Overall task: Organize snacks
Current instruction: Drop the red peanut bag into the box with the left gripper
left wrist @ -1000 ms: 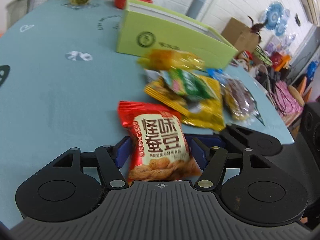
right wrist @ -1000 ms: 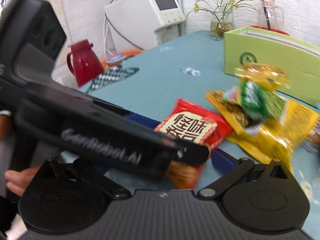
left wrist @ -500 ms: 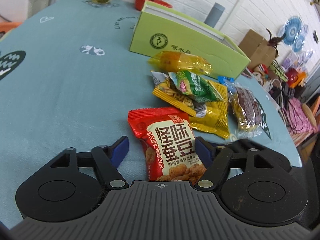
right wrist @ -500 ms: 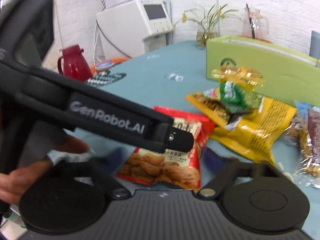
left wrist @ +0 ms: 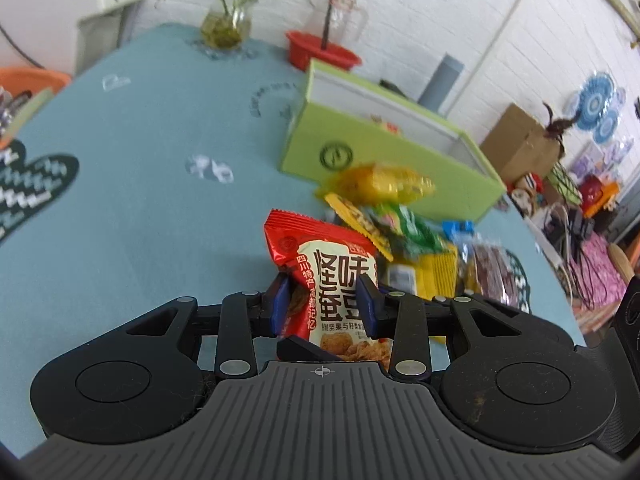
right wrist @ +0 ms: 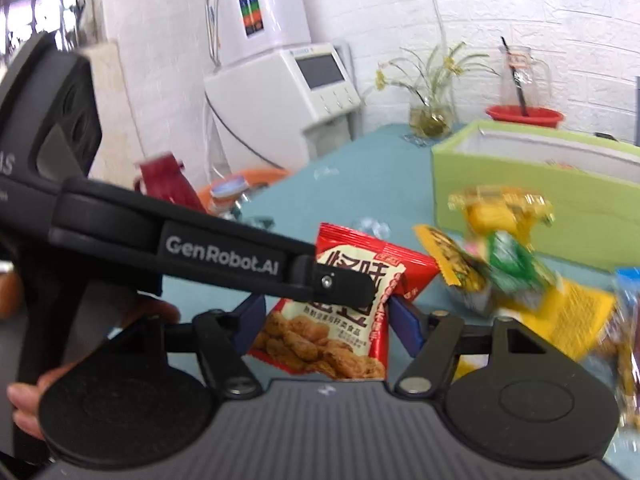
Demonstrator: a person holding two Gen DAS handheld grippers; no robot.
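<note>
The red snack packet (left wrist: 332, 280) is now pinched between the blue pads of my left hand-held gripper (left wrist: 324, 304), which half a second ago stood wide open around it as it lay flat on the tabletop (left wrist: 140, 184); the packet now stands up, crumpled at the waist, and seems lifted clear of the blue cloth, though the contact underneath is hidden. My right hand-held gripper (right wrist: 328, 320) sits just behind, its fingers spread with nothing gripped; the packet hangs between them in that view, and I cannot tell whether it touches either pad. The remaining snacks, a yellow packet (left wrist: 376, 184), a green one (left wrist: 404, 228) and a clear bag of dark pieces (left wrist: 492, 268), lie heaped just beyond, in front of the open green box (left wrist: 380, 152). I judge the pick is made, and the next leg is carrying the red packet over the heap to that box.
</note>
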